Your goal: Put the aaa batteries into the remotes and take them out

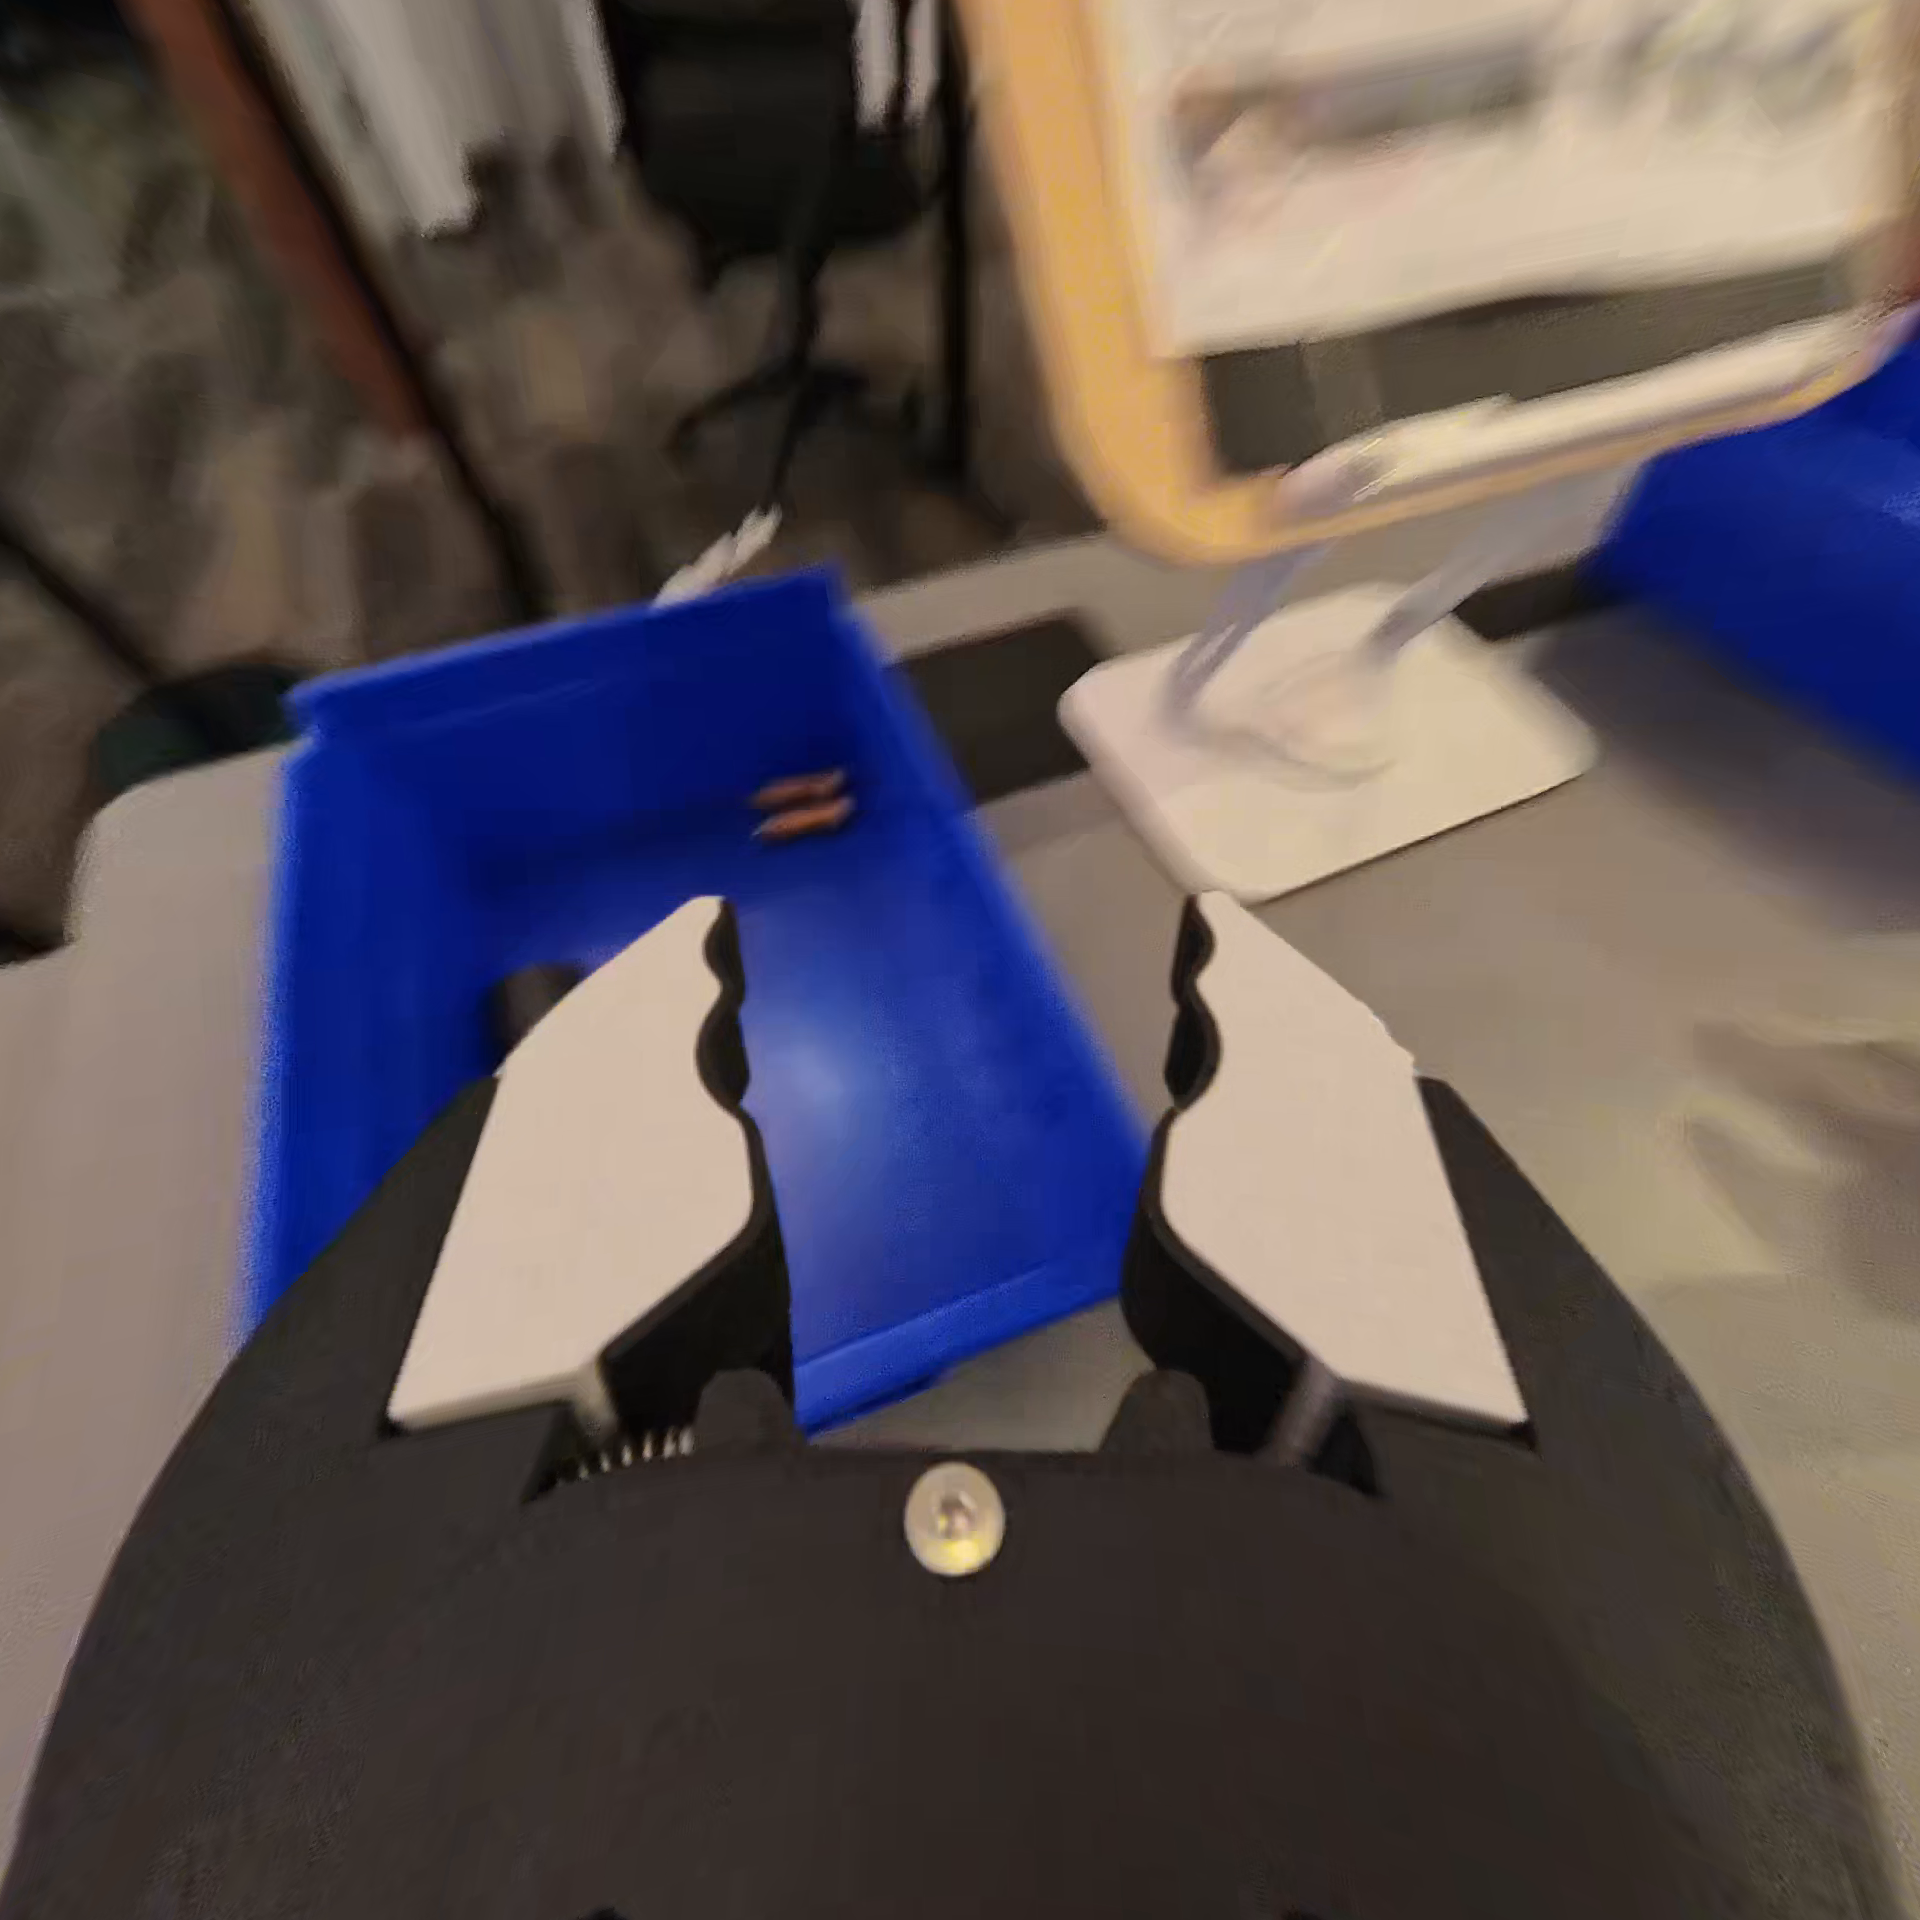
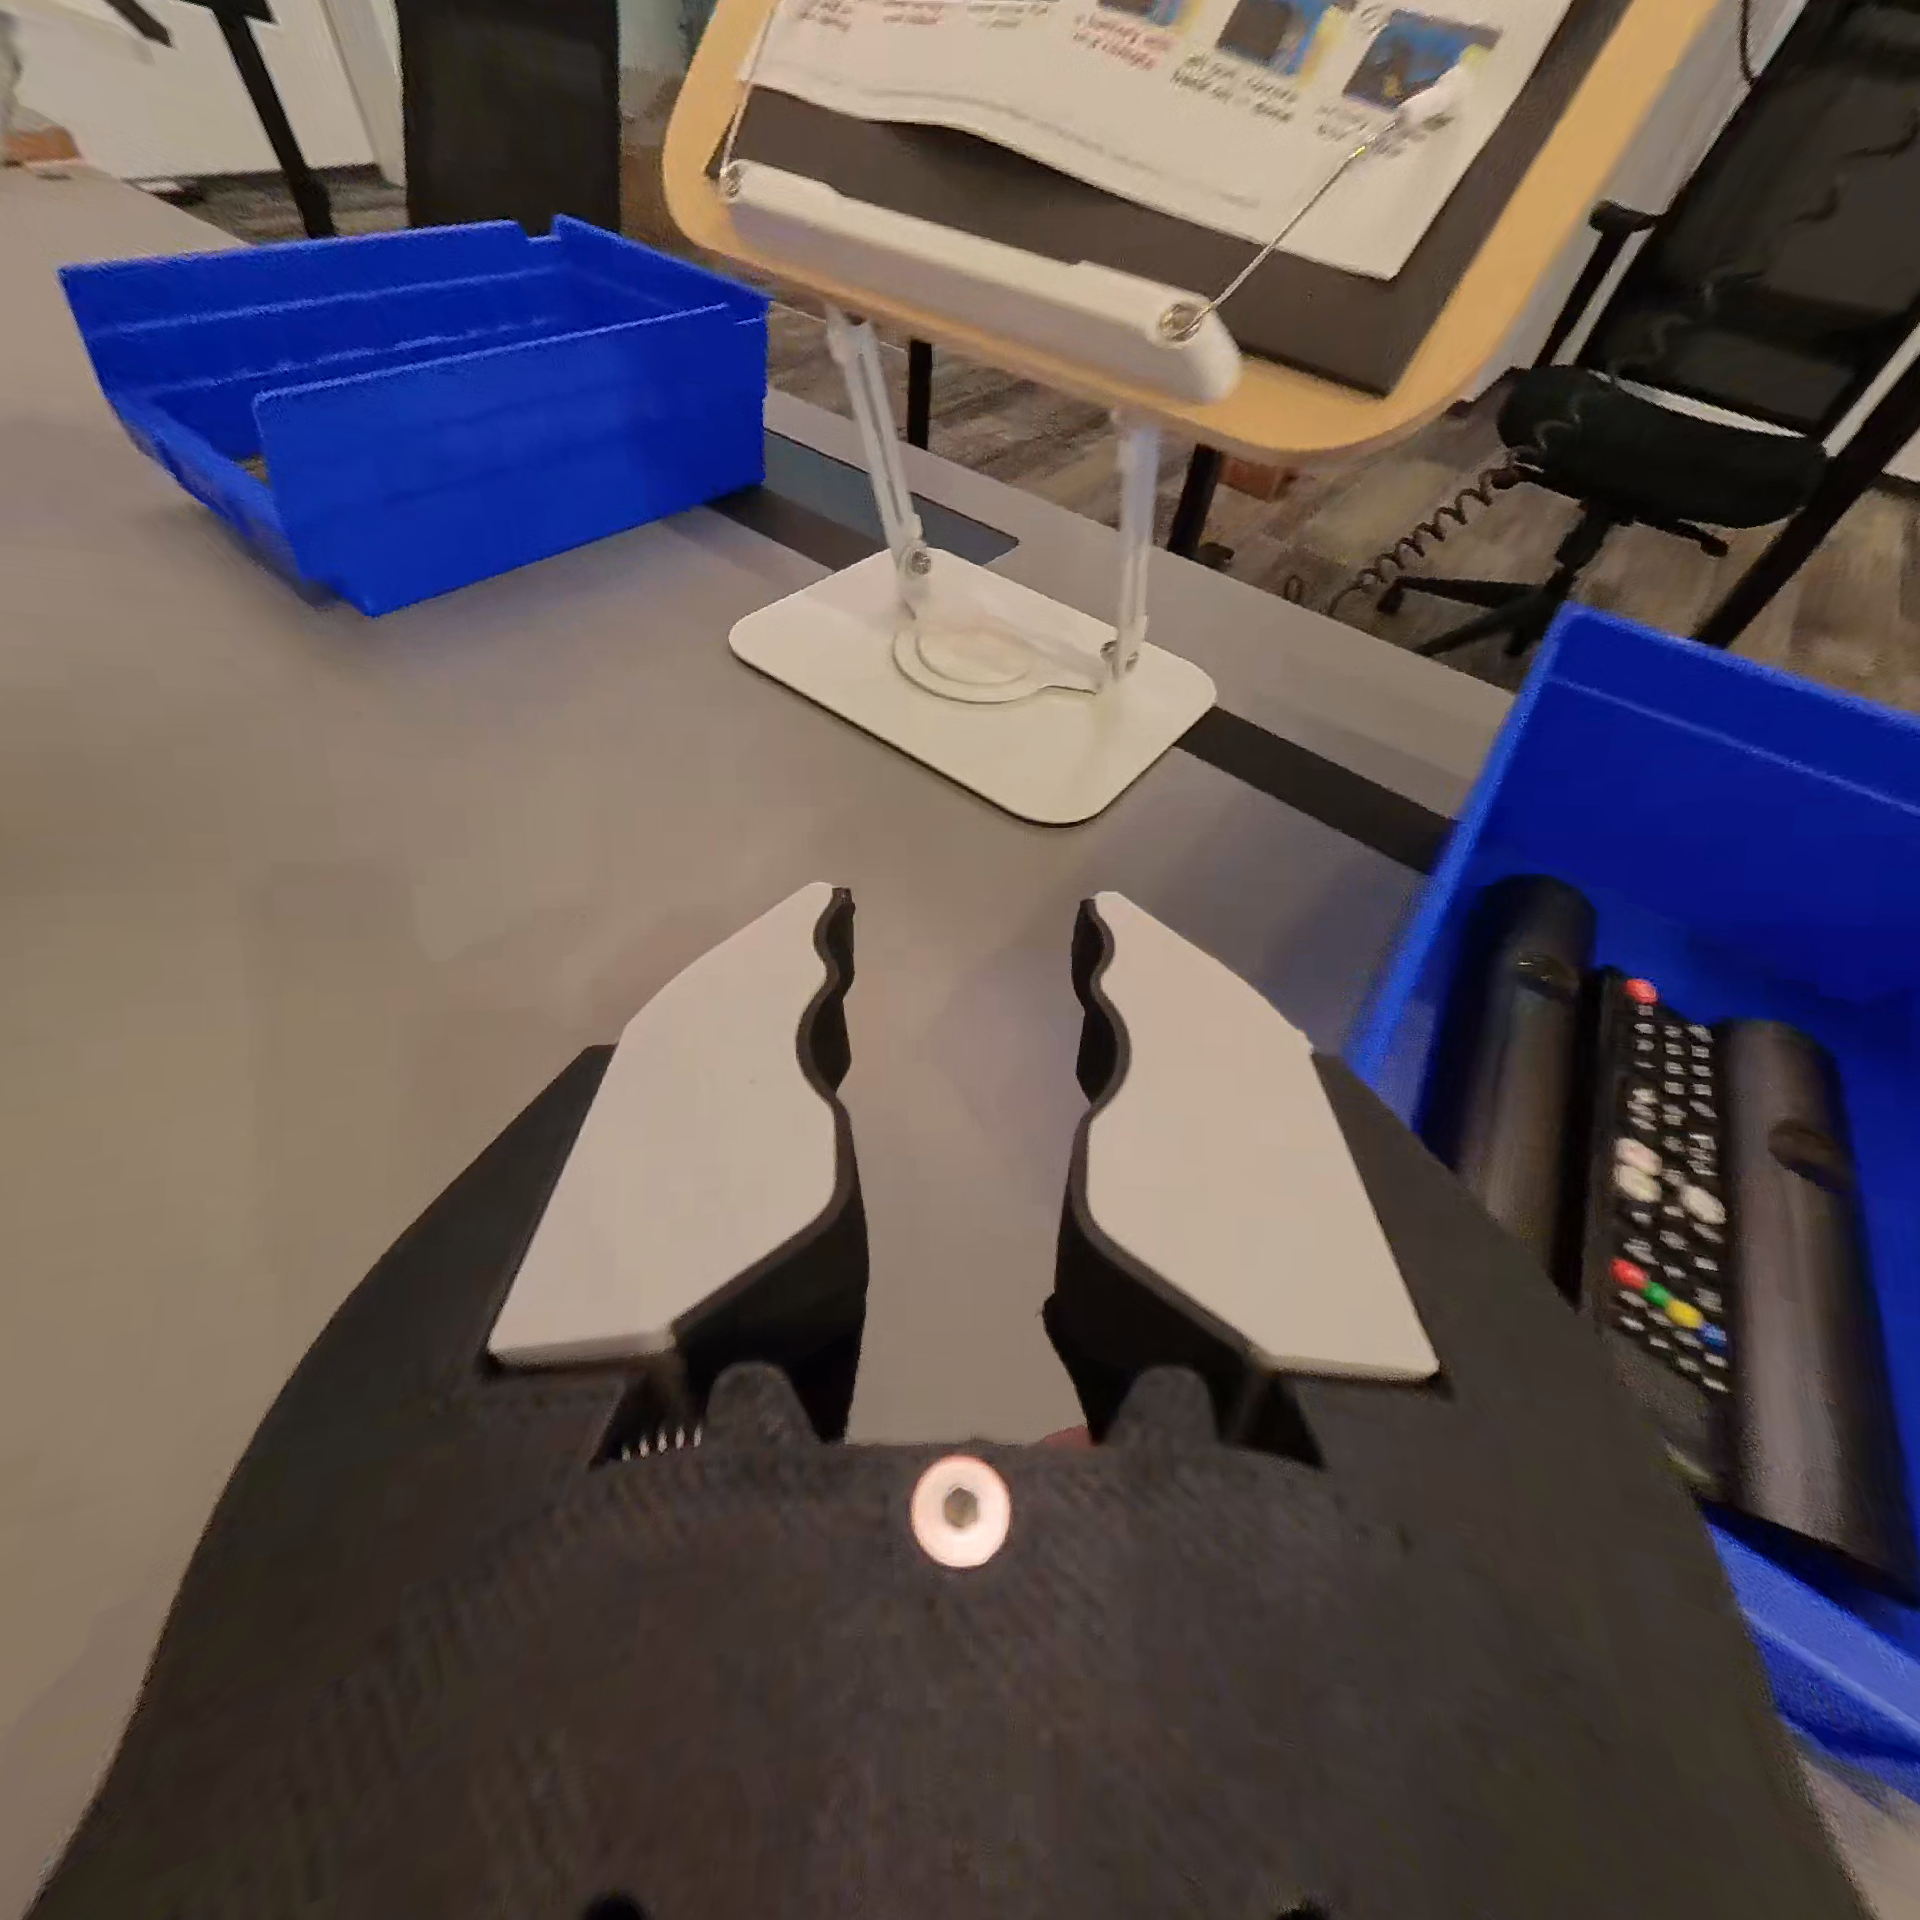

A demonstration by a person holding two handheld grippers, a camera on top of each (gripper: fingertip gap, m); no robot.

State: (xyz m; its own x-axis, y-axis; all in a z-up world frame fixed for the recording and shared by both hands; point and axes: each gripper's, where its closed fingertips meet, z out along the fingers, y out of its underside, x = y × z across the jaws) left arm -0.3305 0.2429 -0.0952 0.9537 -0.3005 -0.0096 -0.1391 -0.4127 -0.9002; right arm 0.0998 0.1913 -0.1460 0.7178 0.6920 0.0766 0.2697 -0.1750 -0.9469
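Hanging over a blue bin (image 1: 582, 935) in the left wrist view, the left tongs (image 1: 956, 914) stand with their jaws spread wide and nothing between them. That picture is smeared with blur. On the bin's floor, toward its far right side just above the middle of the frame, lie two small copper-coloured batteries (image 1: 800, 808), side by side and almost touching. A dark, rounded thing (image 1: 535, 997) shows at the bin's left wall beside the left finger; what it is cannot be told. The bin rests on a grey tabletop (image 1: 1558, 1039).

In the right wrist view the right tongs (image 2: 961, 914) are also parted and empty, held above bare grey tabletop (image 2: 416, 831) in the middle of the frame. At the right edge of that frame a second blue bin (image 2: 1662, 790) holds a black remote (image 2: 1662, 1174) lying face up with its coloured buttons showing, flanked on each side by a black remote turned back up (image 2: 1527, 1039) (image 2: 1797, 1195); the three lie close together lengthwise. In the upper left sits the first blue bin (image 2: 468, 416), well apart from the tongs. Between the two bins, at upper centre, a white stand (image 2: 977, 707) with a flat base carries a tilted wooden board (image 2: 1299, 416) on which a printed sheet (image 2: 1143, 83) is clipped. Black office chairs (image 2: 1662, 447) stand on the floor beyond the tabletop's far edge.
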